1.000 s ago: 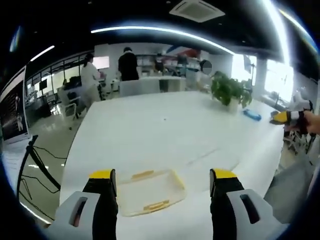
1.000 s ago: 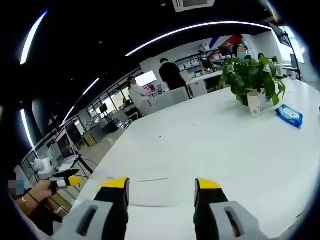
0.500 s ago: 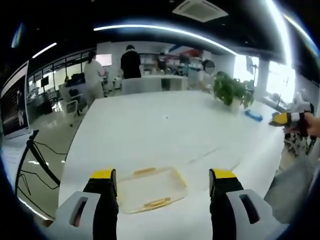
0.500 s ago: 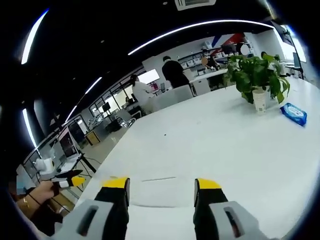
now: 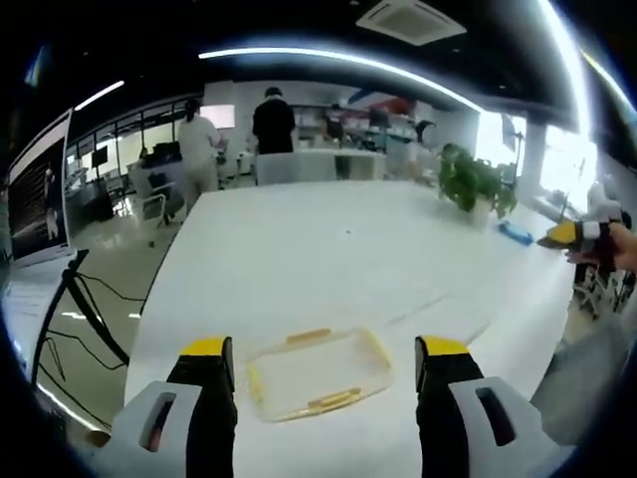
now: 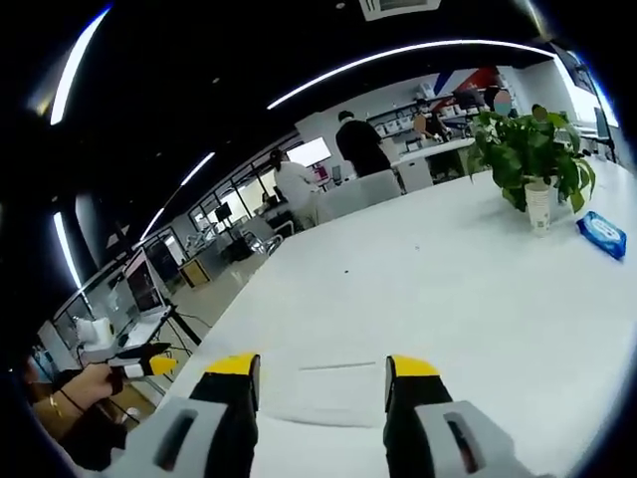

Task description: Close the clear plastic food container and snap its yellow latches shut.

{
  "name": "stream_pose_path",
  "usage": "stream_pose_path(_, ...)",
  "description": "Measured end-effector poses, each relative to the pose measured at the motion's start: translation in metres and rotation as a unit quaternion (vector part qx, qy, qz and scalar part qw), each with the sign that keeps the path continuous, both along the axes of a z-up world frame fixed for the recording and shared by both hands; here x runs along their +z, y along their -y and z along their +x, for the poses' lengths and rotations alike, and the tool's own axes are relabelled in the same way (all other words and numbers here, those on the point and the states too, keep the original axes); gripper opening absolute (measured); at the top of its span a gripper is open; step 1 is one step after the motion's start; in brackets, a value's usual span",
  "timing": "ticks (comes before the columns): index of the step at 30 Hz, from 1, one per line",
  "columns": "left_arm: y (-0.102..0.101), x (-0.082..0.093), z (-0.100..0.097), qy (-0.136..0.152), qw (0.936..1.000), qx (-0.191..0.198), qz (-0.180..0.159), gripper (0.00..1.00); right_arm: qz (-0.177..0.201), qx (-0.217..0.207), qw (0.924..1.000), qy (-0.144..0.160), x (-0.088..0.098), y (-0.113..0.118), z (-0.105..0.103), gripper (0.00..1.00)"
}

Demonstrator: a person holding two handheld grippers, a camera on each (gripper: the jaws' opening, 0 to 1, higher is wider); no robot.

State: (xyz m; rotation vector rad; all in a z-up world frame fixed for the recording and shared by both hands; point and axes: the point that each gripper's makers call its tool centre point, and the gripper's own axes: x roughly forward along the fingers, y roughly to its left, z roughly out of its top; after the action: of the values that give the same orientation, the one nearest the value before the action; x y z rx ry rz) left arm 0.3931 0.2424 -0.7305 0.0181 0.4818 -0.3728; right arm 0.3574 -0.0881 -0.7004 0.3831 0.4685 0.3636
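Observation:
A clear plastic container (image 5: pixel 318 373) with yellow latches on its near and far sides lies on the white table (image 5: pixel 299 249), close to the front edge. My left gripper (image 5: pixel 323 349) hangs just in front of it, open, its yellow-tipped jaws wide on either side of the box and touching nothing. A hand holds my right gripper (image 5: pixel 562 235) well off at the table's right edge. In the right gripper view, my right gripper (image 6: pixel 321 366) is open over bare table (image 6: pixel 448 279), where a faint clear rectangle (image 6: pixel 338 381) lies between the jaws. The left gripper (image 6: pixel 139 366) sits far left.
A potted plant (image 5: pixel 473 184) (image 6: pixel 528 154) and a blue packet (image 5: pixel 516 233) (image 6: pixel 602 236) stand on the table's far right part. People work at desks beyond the table's far end. A black stand with cables (image 5: pixel 70 319) is on the floor at left.
Both cameras have drifted a little, so the container now sits slightly further right between the left jaws. Both grippers stay open; nothing on the table has moved.

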Motion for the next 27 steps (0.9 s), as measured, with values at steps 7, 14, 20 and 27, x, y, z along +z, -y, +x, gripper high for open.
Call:
stream_pose_path(7, -0.004, -0.008, 0.001, -0.01, 0.9999, 0.004, -0.004, 0.71, 0.005, 0.013, 0.9999, -0.003, -0.002, -0.021, 0.01, 0.49)
stream_pose_path(14, -0.003, -0.015, 0.004, -0.02, 0.9998, 0.003, -0.007, 0.71, 0.01, 0.038, 0.9992, 0.005, -0.001, -0.047, 0.023, 0.47)
stream_pose_path(20, -0.009, -0.014, 0.011, -0.017, 0.9997, 0.012, -0.01, 0.71, 0.014, 0.062, 0.9979, 0.012, 0.002, -0.065, 0.038, 0.46)
stream_pose_path(27, -0.02, -0.017, 0.018, -0.016, 0.9996, 0.023, -0.008, 0.69, 0.019, 0.077, 0.9968, 0.006, -0.004, -0.079, 0.045, 0.46)
